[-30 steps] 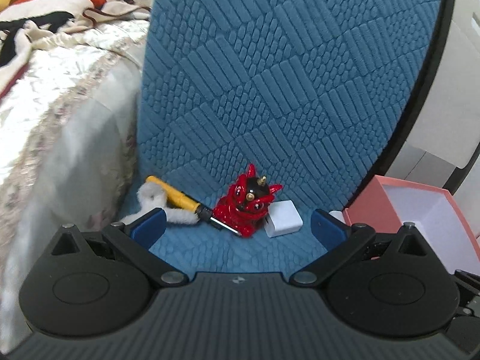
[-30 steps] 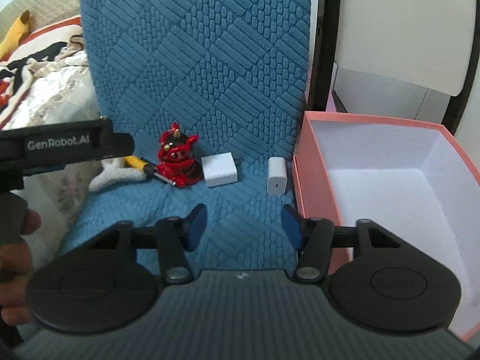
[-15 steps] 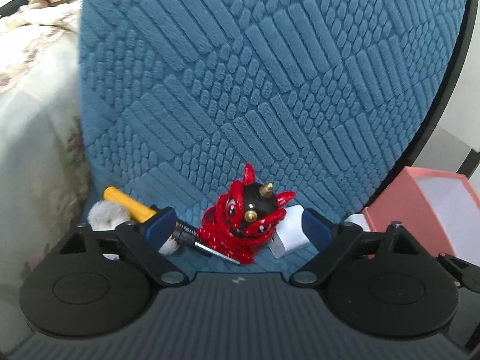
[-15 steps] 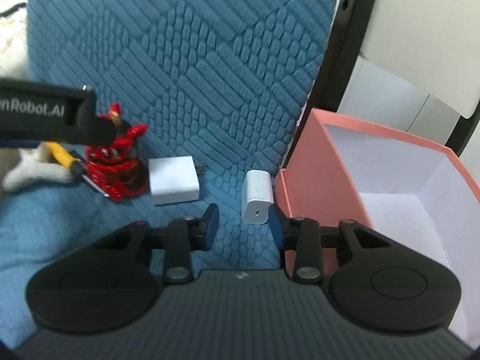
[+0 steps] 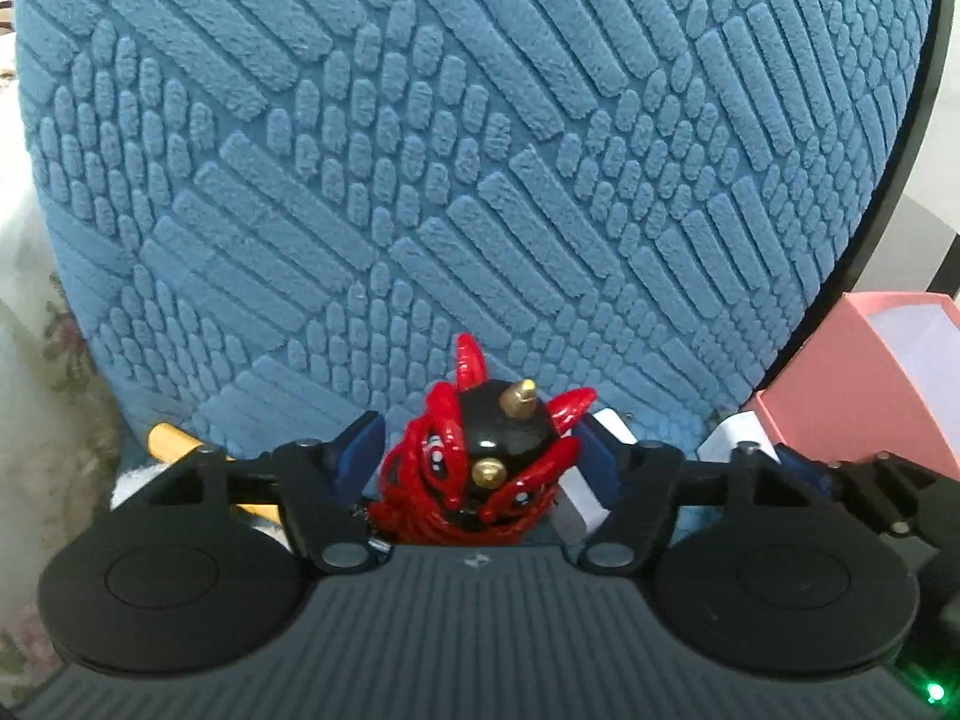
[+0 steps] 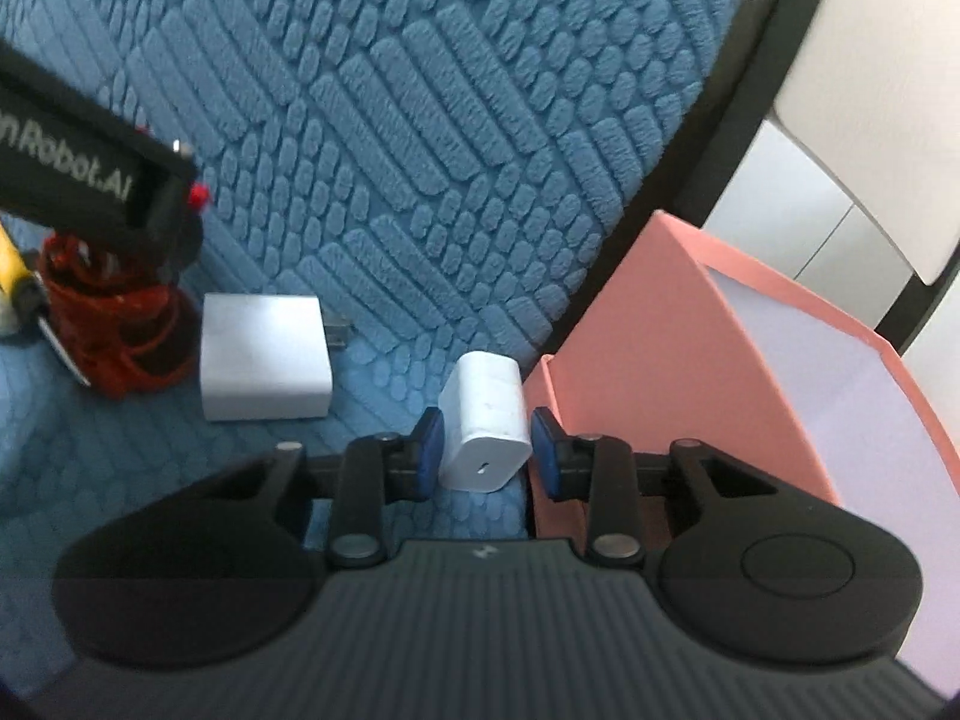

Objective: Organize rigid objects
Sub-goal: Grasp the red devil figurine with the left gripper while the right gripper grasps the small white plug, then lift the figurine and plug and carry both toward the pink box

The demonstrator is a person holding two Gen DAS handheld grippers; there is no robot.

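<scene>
Red demon figurine (image 5: 480, 462) sits between the fingers of the left tongs (image 5: 477, 459) on the blue textured chair seat (image 6: 384, 360), its horns poking up past the blue pads (image 5: 360, 450). The left tongs are spread around it; whether the pads actually press it I cannot tell. Just left of those tongs lies a yellow-handled screwdriver (image 5: 174, 441) on a bit of white fluff (image 5: 123, 483), and just right of the figurine stands a square white charger block (image 6: 264, 357), prongs toward the chair back (image 5: 480, 150).

Over at the right tongs (image 6: 486, 450), a small white USB charger (image 6: 486, 438) stands between the blue pads (image 6: 429, 450), port facing the camera. The fingers are drawn in narrow, flanking it closely on both sides, with a sliver of gap visible. Immediately right of these tongs is an open pink box (image 6: 690, 372) with a white inside, its wall touching the right finger's side.
</scene>
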